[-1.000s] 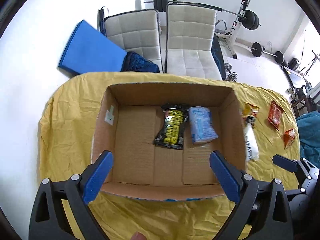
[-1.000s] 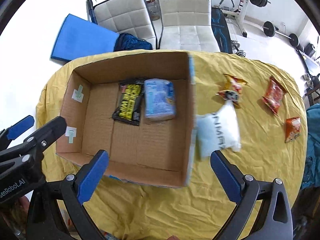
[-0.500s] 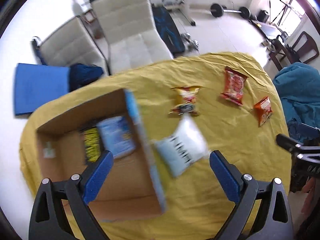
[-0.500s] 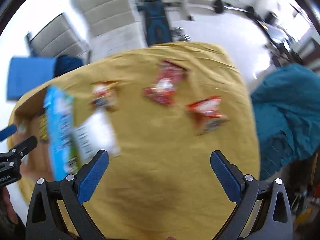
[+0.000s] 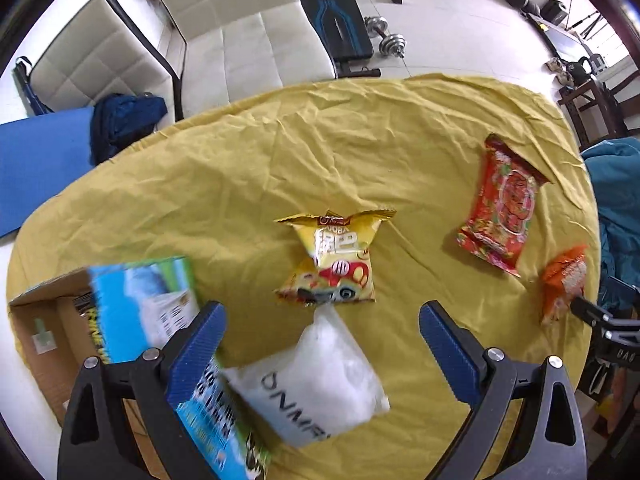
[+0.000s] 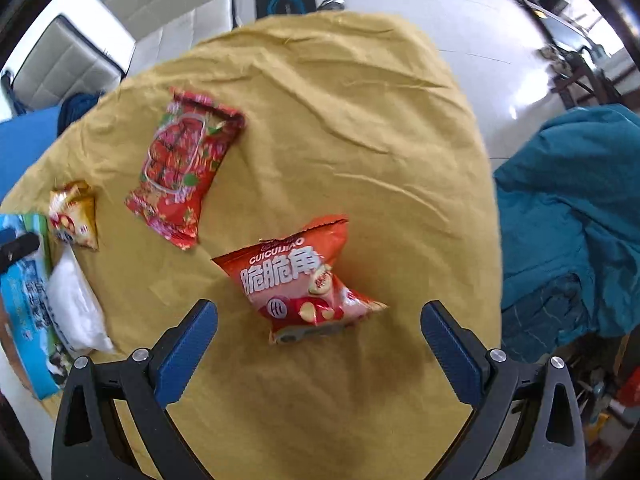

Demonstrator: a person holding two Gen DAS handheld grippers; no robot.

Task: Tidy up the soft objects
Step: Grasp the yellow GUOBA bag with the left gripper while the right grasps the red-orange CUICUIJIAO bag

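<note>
While both pairs of tongs stand wide apart with nothing between them, the loose packets lie spread over the yellow-draped surface [image 6: 360,100] beside the cardboard box [image 5: 48,332], whose blue printed wall shows at the left of both views.

Between the fingers of the right tongs [image 6: 319,334], though the tongs hang above it, sits the orange snack bag [image 6: 298,280]. It looks puffed with air, so I judge it light, soft and crackly, with brittle contents that a hard squeeze could crush. Its film is glossy and likely slippery. Its long axis runs slantwise, from the crimped top seam at the upper right to the bottom seam at the lower left. A gentle pinch across the narrow middle, or on a flat seam, seems safest.

The left tongs [image 5: 319,338] hover over the white pouch [image 5: 316,384], which lies just beside the box wall. It looks limp and pillowy, probably light, and should bear a firm pinch through the middle. Its printed letters read upside down in the left wrist view, and its long axis runs diagonally, from lower left to a narrow tip at the top. That tip touches the yellow snack bag [image 5: 336,260], whose top seam points away from the tongs. The red packet [image 6: 182,168] lies flatter, well apart, long axis tilted.
</note>
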